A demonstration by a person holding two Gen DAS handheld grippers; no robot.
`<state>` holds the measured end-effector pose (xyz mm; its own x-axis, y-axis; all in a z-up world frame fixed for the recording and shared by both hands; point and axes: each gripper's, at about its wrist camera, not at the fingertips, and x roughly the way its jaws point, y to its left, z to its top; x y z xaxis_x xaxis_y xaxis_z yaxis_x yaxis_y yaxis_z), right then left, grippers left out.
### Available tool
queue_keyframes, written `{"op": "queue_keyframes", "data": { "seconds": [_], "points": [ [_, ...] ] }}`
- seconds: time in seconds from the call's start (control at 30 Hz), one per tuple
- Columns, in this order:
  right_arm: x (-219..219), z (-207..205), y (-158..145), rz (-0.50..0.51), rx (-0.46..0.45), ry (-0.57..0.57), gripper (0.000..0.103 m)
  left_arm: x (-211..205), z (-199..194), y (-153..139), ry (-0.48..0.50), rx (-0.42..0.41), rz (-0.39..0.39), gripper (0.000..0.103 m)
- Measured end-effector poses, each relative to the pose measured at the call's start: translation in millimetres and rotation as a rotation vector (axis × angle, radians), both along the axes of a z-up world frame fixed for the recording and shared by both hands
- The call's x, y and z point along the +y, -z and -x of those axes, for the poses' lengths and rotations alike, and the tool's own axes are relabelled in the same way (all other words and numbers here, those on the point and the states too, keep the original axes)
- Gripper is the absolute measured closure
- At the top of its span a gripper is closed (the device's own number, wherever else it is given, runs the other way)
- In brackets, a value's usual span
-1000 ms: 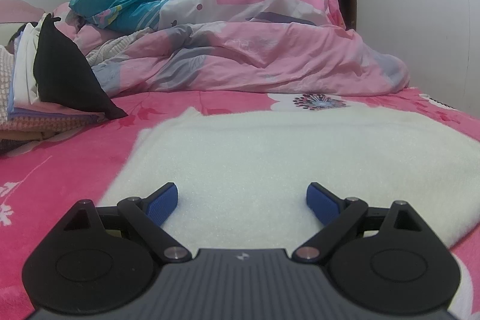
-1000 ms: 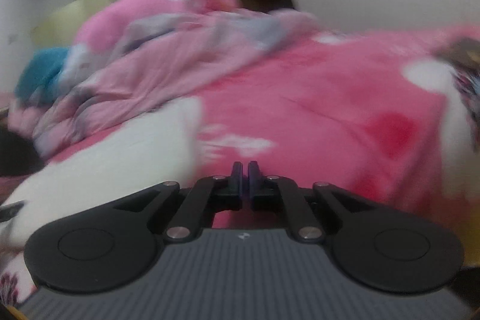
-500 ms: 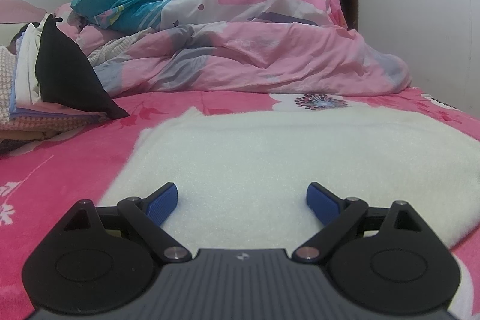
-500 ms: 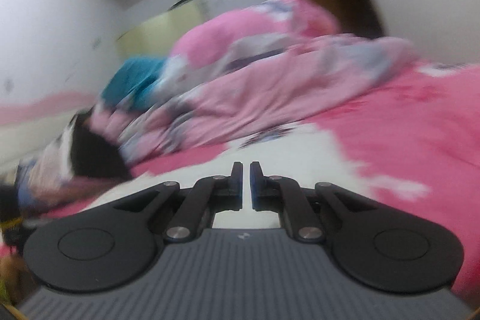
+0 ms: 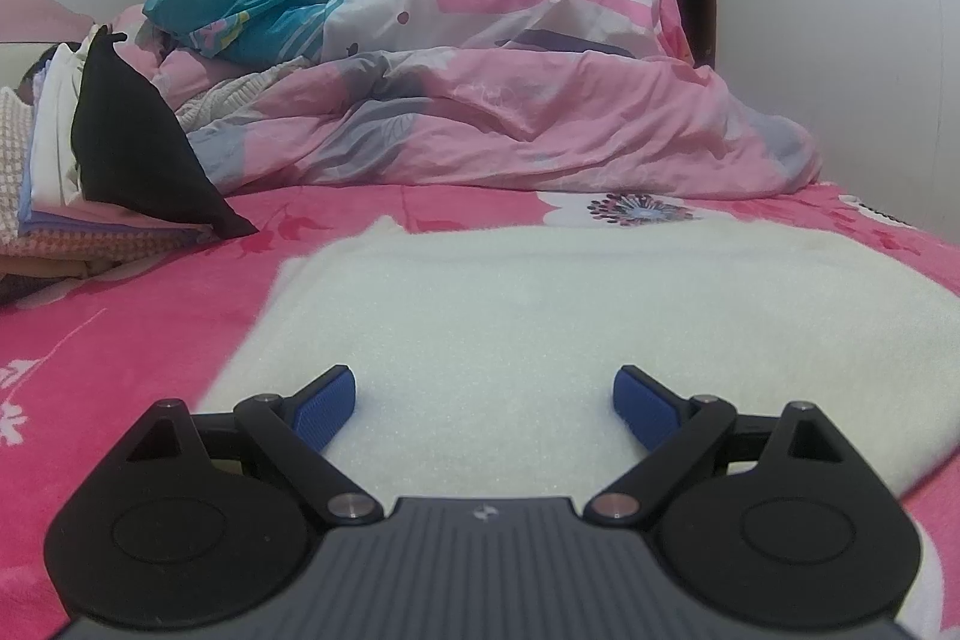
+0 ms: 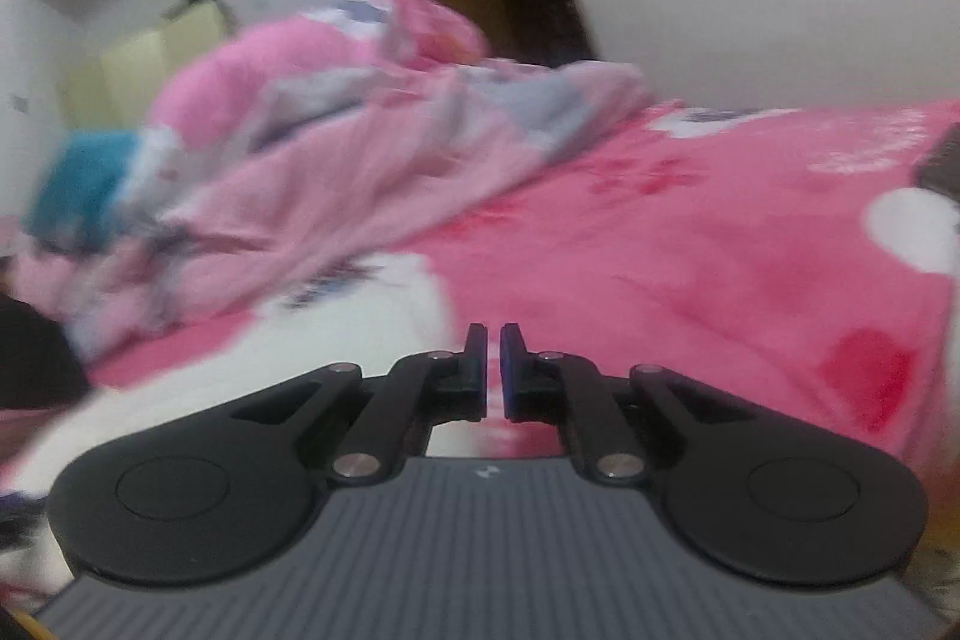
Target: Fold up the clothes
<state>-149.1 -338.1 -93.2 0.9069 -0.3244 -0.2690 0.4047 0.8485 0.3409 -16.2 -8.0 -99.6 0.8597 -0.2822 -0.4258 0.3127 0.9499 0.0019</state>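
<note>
My left claw [image 5: 483, 403] sits low over the near edge of a white fleecy cloth [image 5: 570, 316], its blue pads [image 5: 327, 409] spread wide with nothing between them. My right claw [image 6: 493, 370] has its fingers drawn almost together, a thin gap left, and nothing pinched; its view is blurred, and it points over the right end of the same white cloth [image 6: 336, 316] toward the bare pink bedsheet [image 6: 690, 244].

The cloth lies flat on the bed, smooth, with a straight left edge and a far corner turned up slightly. I cannot tell whether it is one layer or already doubled, so this fits either a piece laid out for folding or one partly folded and flattened. Far left, a stack of folded clothes [image 5: 54, 196] rests with a black piece [image 5: 132, 154] leaning on it; behind, a rumpled pink duvet [image 5: 510, 100].

Any further fold, I judge, needs both claws pinching matching edge corners of the cloth, the right one opening beforehand.
</note>
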Motion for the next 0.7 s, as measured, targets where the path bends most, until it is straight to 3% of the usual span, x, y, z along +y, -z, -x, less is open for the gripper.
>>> {"op": "queue_keyframes", "data": {
  "seconds": [0.13,0.23,0.3,0.37,0.53,0.6,0.7],
  "points": [
    [44.4,-28.6,-6.3,0.077,0.002,-0.206,0.098,0.4,0.0,-1.2,0.0,0.001,0.005,0.009],
    [67.4,-58.5,0.1,0.047,0.033,-0.332,0.098,0.8,0.2,-3.8,-0.001,0.004,0.009,0.009],
    [69.9,-71.4,7.3,0.031,0.054,-0.356,0.099,1.0,0.4,-5.6,-0.002,0.006,0.012,0.009],
    [59.7,-72.9,11.8,-0.003,0.057,-0.317,0.103,4.4,3.0,-11.1,-0.013,-0.008,0.029,0.009],
    [-6.7,-43.2,15.9,-0.17,0.0,-0.012,0.103,10.4,-1.5,-17.6,-0.027,-0.006,0.057,0.009],
    [-17.0,-34.4,19.7,-0.219,-0.023,0.048,0.098,12.0,-2.1,-21.0,-0.034,-0.008,0.066,0.01],
    [-3.5,-29.1,11.5,-0.159,-0.077,0.024,0.097,8.4,-0.1,-32.7,-0.012,-0.032,0.091,0.01]
  ]
}}
